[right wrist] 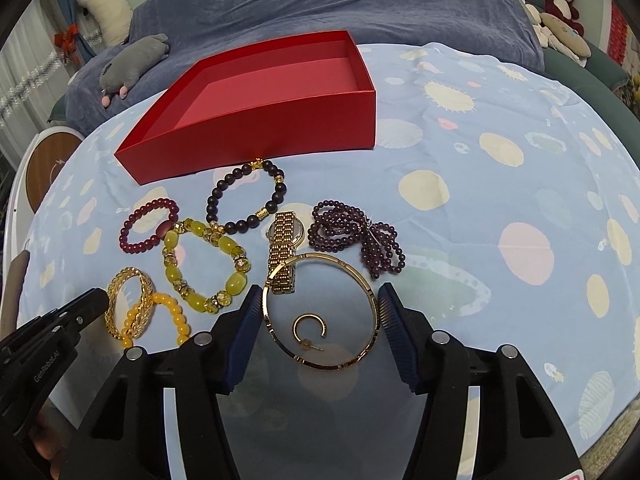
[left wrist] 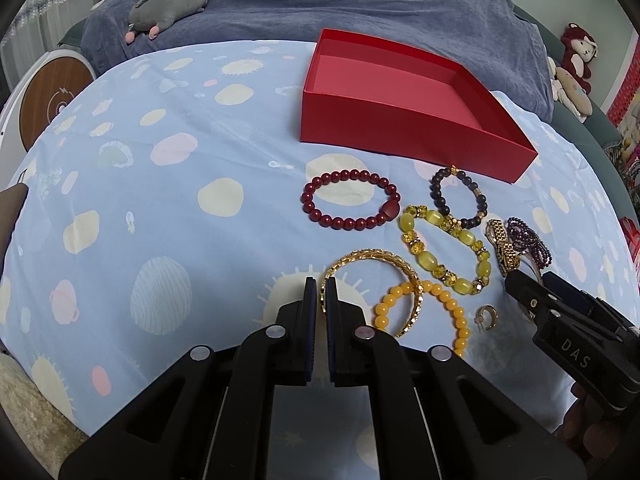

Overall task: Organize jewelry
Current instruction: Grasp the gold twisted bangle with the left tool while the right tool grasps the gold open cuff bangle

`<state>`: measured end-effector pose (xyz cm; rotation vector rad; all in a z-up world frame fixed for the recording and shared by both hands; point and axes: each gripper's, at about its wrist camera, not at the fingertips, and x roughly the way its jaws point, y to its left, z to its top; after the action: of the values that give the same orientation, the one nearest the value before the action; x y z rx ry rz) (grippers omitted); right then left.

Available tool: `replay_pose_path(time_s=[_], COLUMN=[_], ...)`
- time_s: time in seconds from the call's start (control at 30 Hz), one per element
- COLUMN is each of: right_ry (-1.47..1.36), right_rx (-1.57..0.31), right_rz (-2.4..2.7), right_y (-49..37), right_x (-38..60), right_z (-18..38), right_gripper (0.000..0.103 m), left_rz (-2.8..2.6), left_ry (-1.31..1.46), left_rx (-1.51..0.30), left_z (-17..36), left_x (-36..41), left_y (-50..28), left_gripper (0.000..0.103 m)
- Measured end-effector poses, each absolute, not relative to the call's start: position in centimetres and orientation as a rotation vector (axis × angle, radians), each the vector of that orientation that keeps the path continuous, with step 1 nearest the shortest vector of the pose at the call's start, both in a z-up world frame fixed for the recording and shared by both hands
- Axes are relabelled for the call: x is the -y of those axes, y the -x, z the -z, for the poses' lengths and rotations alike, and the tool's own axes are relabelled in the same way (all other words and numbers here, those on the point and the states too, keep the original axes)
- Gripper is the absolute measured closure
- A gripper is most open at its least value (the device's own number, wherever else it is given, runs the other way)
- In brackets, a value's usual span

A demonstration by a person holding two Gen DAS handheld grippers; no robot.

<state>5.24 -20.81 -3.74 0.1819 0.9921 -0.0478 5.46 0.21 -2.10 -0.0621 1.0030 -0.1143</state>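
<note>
An empty red box (left wrist: 400, 120) (right wrist: 256, 120) sits at the back of the spotted blue cloth. In front lie several pieces: a dark red bead bracelet (left wrist: 350, 200), a black bead bracelet (left wrist: 460, 196), a yellow stone bracelet (left wrist: 448, 248), an orange bead bracelet (left wrist: 440, 300), a gold watch (right wrist: 284, 256), a purple bead strand (right wrist: 360, 236) and a small gold earring (right wrist: 310, 326). My left gripper (left wrist: 320, 294) is shut on the gold chain bangle (left wrist: 384, 276). My right gripper (right wrist: 320, 308) is open around a thin gold bangle (right wrist: 320, 312).
A blue-grey blanket (left wrist: 360, 8) with a grey plush toy (left wrist: 168, 4) lies behind the cloth. Stuffed animals (right wrist: 560, 0) sit at the far right. A round white and wood device (left wrist: 44, 100) stands at the left edge.
</note>
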Motion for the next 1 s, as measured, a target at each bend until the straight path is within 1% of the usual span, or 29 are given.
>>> replay_pose_path(time_s=[0.2,0.37,0.43,0.47,0.5,0.6,0.67,0.73,0.77,0.83,0.9,1.0], right_ry=[-0.199,-0.220,-0.220,-0.221,-0.223,-0.229,-0.235,-0.242,-0.244,-0.246,-0.244,-0.243], right_rx=[-0.965,-0.953,-0.951,-0.951,-0.951,-0.954,-0.956,-0.957,-0.958,-0.957,-0.956,-0.959], right_rz=[0.051,0.054,0.053,0.053,0.052,0.046,0.042,0.039,0.038,0.036,0.035,0.033], right_y=[-4.1,-3.3,-3.2,-3.2,-3.2,-3.3,-3.3,-3.4,-3.4,-3.4,-3.4,-3.4], right_x=[21.5,22.0,22.1,22.1,22.1,22.1,22.1,22.1,22.1,22.1,22.1,22.0], right_z=[2.6,1.8,1.7,1.7,1.7,1.8,1.9,2.0,2.0,2.0,2.0,2.0], right_gripper=[0.046,0.046,0.046,0.046,0.046,0.046,0.046,0.046,0.046,0.046,0.046,0.046], left_rz=[0.127,0.135,0.127,0.116,0.111,0.112,0.115,0.145,0.150,0.164,0.177,0.173], left_ry=[0.075,0.117,0.131,0.138,0.147,0.132,0.131,0.161,0.169,0.166,0.149,0.109], left_rx=[-0.985,-1.009,-1.020,-1.023,-1.021,-1.035,-1.029,-1.034,-1.026,-1.008,-1.009,-1.038], left_z=[1.0,1.2,1.6,1.8,2.0,2.6,2.6,2.4,2.2,1.8,1.9,2.7], left_x=[-0.6,-0.9,-1.0,-1.1,-1.2,-0.8,-0.6,-0.3,-0.1,0.5,1.2,1.9], left_y=[-4.9,-5.6,-6.2,-6.5,-6.7,-7.2,-7.3,-7.1,-6.9,-6.4,-6.1,-6.3], left_gripper=[0.101,0.098,0.087,0.073,0.063,0.063,0.059,0.045,0.041,0.030,0.027,0.027])
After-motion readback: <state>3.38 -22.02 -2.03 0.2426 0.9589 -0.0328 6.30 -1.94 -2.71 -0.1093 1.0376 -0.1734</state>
